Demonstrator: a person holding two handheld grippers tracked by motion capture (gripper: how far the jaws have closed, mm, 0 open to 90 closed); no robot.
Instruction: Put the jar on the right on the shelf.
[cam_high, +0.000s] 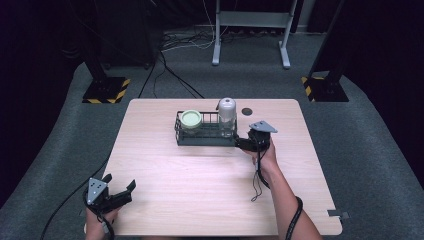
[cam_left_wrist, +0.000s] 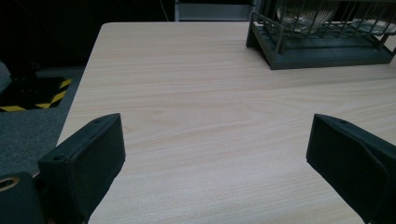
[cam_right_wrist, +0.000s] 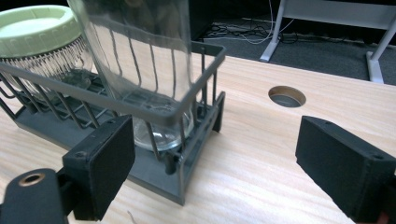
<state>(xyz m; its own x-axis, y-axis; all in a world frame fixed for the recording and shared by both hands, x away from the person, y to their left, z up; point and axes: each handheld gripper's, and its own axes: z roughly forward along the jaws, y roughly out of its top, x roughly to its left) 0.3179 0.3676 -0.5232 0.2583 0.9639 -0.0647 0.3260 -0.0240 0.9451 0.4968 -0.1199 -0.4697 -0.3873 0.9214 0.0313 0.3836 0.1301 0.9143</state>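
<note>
A dark wire rack (cam_high: 205, 138) stands at the back middle of the wooden table (cam_high: 200, 185). In its left end sits a glass jar with a pale green lid (cam_high: 191, 119); at its right end a tall clear bottle with a grey cap (cam_high: 227, 116) stands upright. My right gripper (cam_high: 241, 144) is open at the rack's right end, low over the table. In the right gripper view the rack (cam_right_wrist: 154, 114), the bottle (cam_right_wrist: 140, 46) and the jar (cam_right_wrist: 32, 30) are close ahead, and the right gripper (cam_right_wrist: 217, 135) grips nothing. My left gripper (cam_high: 120, 183) rests open at the front left, nothing between its jaws (cam_left_wrist: 215, 135).
A round cable hole (cam_high: 246, 111) lies in the tabletop just right of the rack, also visible as a hole (cam_right_wrist: 286, 96) ahead of the right jaw. Bare wood spreads between the rack (cam_left_wrist: 322, 53) and the left gripper. Stand feet and cables lie on the floor behind the table.
</note>
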